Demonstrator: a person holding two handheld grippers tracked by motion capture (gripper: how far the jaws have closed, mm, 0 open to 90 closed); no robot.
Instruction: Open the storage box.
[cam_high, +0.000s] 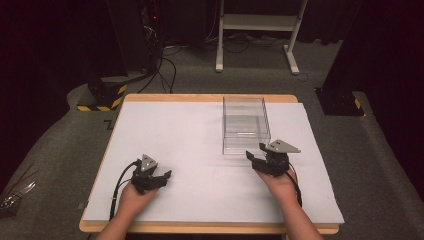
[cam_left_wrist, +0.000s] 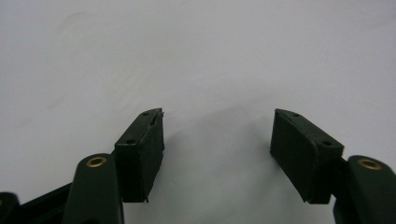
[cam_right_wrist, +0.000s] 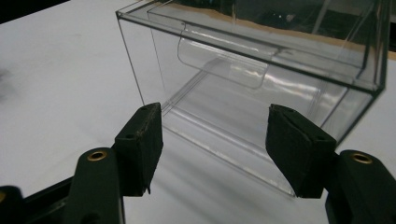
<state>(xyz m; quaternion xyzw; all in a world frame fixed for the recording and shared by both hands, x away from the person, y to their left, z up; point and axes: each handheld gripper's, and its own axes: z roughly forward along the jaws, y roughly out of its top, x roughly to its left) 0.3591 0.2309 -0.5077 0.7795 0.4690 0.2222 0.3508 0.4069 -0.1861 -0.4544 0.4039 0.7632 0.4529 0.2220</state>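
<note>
Centrally, one clear plastic box (cam_high: 245, 125) stands upright on the white table top (cam_high: 190, 145), toward the far right part of it, with its open top facing up. Seen in the right gripper view, the clear plastic box (cam_right_wrist: 261, 70) has thin transparent walls and a curved clear handle piece (cam_right_wrist: 224, 60) on its near face; whether that face belongs to an inner drawer cannot be told.

Just in front of the box's near wall sits the right gripper (cam_high: 263, 155), one of two grippers on the table. Its jaws are spread wide and hold nothing; in the right gripper view the right gripper (cam_right_wrist: 215, 140) points at the lower front edge of the box, close to it, and whether it touches cannot be told.

Well apart, on the near left of the table, the left gripper (cam_high: 161, 177) rests low over the bare white surface. In the left gripper view the left gripper (cam_left_wrist: 217, 144) likewise has its jaws wide apart with nothing between them.

Two hands hold the grippers, one each, and a black cable (cam_high: 119, 187) trails from the left one.
</note>
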